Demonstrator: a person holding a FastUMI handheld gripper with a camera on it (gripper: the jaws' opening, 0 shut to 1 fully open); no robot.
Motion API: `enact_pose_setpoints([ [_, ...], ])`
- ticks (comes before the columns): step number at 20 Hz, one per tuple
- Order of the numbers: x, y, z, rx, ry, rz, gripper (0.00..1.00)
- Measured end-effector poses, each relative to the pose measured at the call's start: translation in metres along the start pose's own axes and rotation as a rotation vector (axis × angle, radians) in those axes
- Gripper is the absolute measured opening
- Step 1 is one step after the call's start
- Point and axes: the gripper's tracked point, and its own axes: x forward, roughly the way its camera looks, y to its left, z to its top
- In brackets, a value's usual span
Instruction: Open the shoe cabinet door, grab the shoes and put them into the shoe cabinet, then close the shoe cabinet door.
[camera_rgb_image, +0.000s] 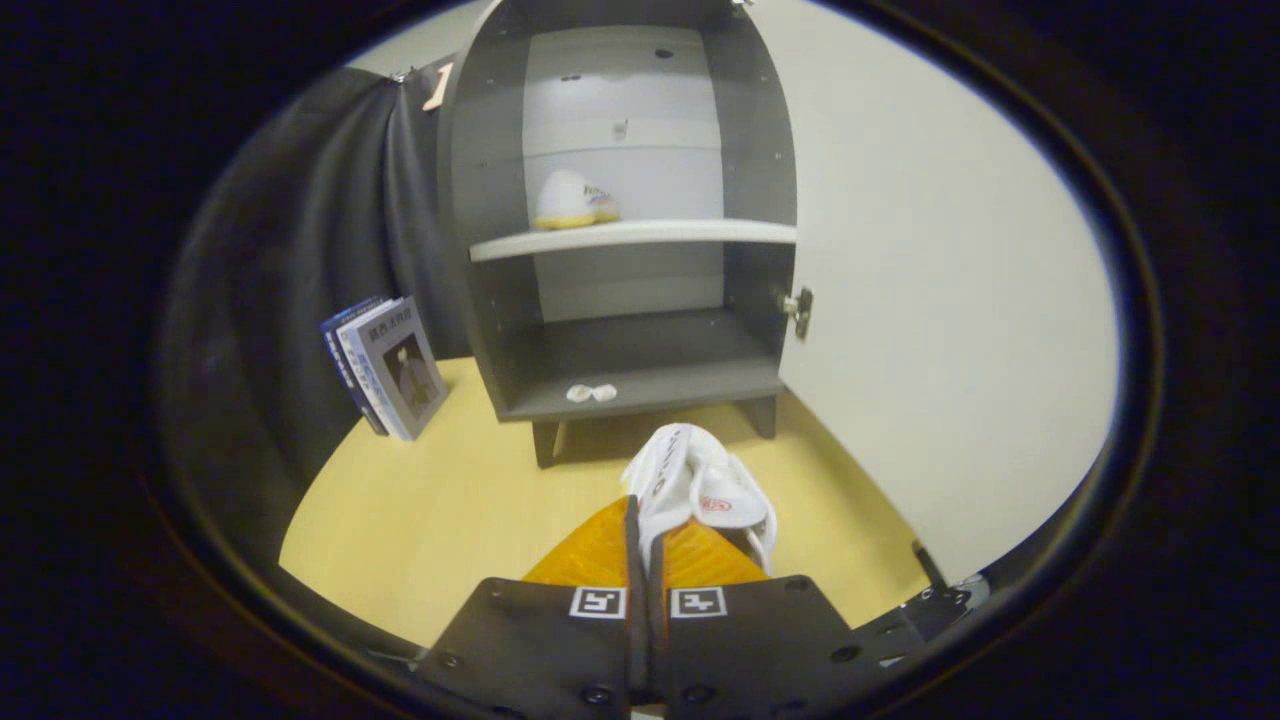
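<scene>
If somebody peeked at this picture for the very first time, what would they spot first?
Probably the white shoe pinched between the gripper's two fingers, held above the yellow floor just in front of the grey shoe cabinet. Next, the wide-open white door on the cabinet's right, and the other white shoe sitting on the upper shelf. Some books lean against the black cloth to the cabinet's left.

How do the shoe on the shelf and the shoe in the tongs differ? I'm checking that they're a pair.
The shelf shoe rests flat on the cabinet's upper shelf; the held shoe hangs tilted, pinched between the tongs, ahead of the cabinet. The shelf shoe shows a yellowish sole edge; the held shoe shows its opening and a red mark inside. Both are white.
</scene>
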Motion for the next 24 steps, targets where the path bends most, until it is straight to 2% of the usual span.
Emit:
enact_pose_setpoints([
  [7, -0.003, 0.008, 0.132, -0.05, -0.19, -0.005, 0.02],
  [12, 0.026, 0.004, 0.22, -0.093, -0.295, 0.005, 0.02],
  [16, 0.072, -0.005, 0.274, -0.116, -0.34, 0.018, 0.02],
  [19, 0.118, -0.011, 0.299, -0.135, -0.328, 0.041, 0.02],
  [24, 0.199, -0.019, 0.309, -0.149, -0.276, 0.058, 0.02],
])
